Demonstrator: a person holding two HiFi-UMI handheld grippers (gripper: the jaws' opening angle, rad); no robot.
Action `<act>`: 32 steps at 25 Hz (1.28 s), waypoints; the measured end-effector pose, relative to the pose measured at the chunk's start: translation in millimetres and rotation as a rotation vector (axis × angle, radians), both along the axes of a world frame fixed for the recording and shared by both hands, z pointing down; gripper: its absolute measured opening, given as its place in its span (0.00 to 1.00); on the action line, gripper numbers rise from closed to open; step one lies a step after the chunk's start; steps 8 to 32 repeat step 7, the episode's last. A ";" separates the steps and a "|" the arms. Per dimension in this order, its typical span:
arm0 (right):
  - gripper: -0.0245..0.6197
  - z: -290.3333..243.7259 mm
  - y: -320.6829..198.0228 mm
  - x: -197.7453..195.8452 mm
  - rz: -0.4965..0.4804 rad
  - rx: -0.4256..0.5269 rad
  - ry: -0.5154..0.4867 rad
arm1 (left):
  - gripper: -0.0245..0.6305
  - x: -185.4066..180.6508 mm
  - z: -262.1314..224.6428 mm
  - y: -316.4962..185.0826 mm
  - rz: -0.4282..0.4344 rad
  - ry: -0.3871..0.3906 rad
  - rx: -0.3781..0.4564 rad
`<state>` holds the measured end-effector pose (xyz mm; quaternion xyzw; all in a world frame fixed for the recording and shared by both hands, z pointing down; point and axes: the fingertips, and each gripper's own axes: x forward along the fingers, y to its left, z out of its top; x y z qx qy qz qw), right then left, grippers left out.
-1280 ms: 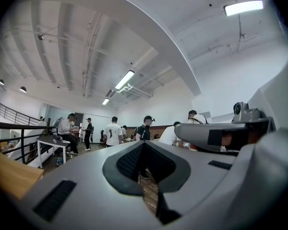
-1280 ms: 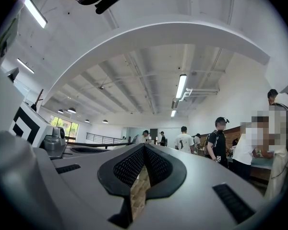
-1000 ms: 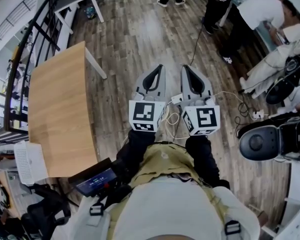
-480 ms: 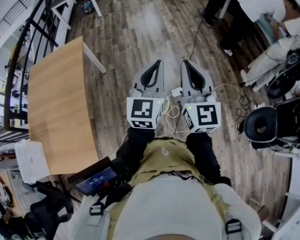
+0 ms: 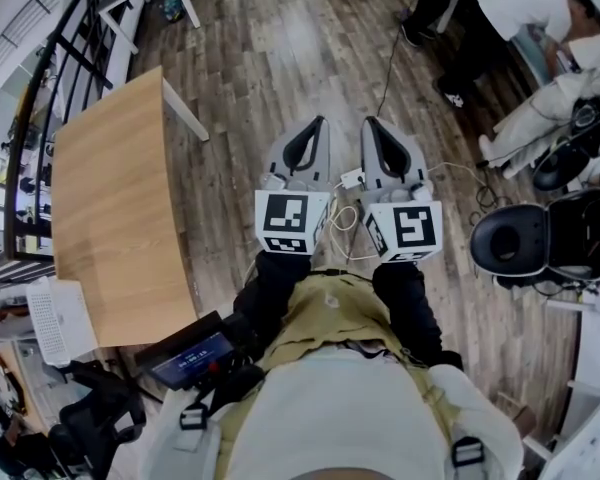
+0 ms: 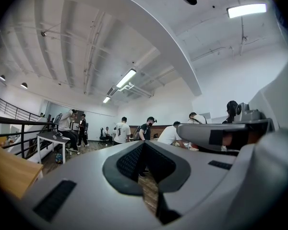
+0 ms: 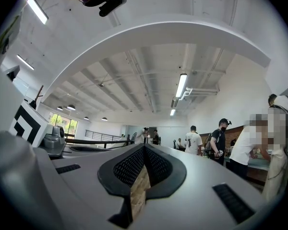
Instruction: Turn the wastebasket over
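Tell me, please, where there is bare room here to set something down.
The wooden table top looks bare; it is bordered by the black railing and the plank floor. The floor strip between the table and the black cable is bare too. The right side is crowded, with an office chair and people.

No text, label or number here can be read

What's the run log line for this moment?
left gripper: shut, empty | right gripper: shut, empty | position: side by side above wooden floor
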<state>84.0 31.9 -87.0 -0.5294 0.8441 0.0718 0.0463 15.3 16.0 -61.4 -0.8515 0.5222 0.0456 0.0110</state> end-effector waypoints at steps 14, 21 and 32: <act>0.07 0.3 -2.2 -14.0 -0.003 -0.004 0.012 | 0.03 -12.2 -0.2 -3.0 -0.002 0.009 -0.001; 0.07 0.3 -2.2 -14.0 -0.003 -0.004 0.012 | 0.03 -12.2 -0.2 -3.0 -0.002 0.009 -0.001; 0.07 0.3 -2.2 -14.0 -0.003 -0.004 0.012 | 0.03 -12.2 -0.2 -3.0 -0.002 0.009 -0.001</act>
